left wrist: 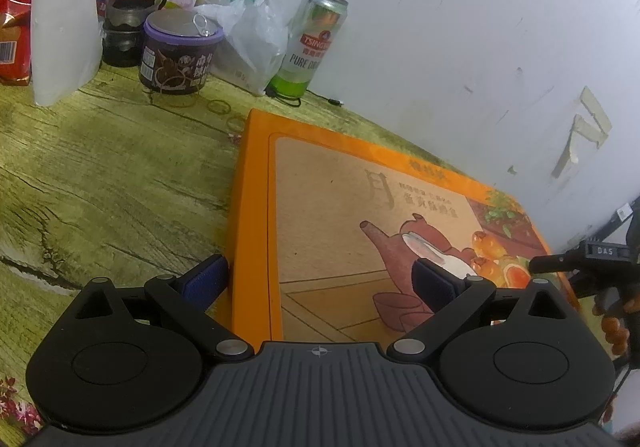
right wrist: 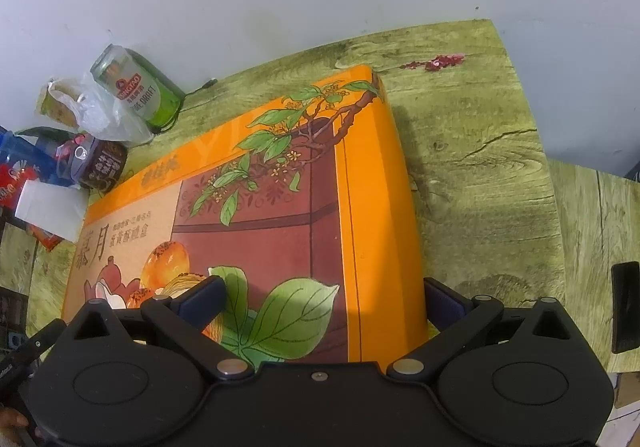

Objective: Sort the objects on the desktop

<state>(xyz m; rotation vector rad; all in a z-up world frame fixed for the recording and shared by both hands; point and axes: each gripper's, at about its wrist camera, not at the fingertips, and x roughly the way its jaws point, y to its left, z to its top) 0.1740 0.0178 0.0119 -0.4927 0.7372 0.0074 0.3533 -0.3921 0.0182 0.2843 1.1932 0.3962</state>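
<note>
A big orange gift box [left wrist: 256,207] with a teapot picture lies flat on the green wood-print table [left wrist: 100,175]. My left gripper [left wrist: 320,281] is open and straddles the box's near left edge. One blue pad is beside the box's side wall and the other is over the lid. In the right wrist view the same box [right wrist: 260,207] fills the middle. My right gripper [right wrist: 324,299] is open across its near right edge, with the left finger over the lid and the right finger outside the side wall. Neither is closed on anything.
Behind the box by the white wall stand a green beer can [left wrist: 314,43], a plastic bag [left wrist: 248,35], a purple-lidded tub [left wrist: 176,51], a white paper roll [left wrist: 64,31] and red packets. The table's right edge [right wrist: 556,231] is close. A black object [right wrist: 626,307] sits beyond it.
</note>
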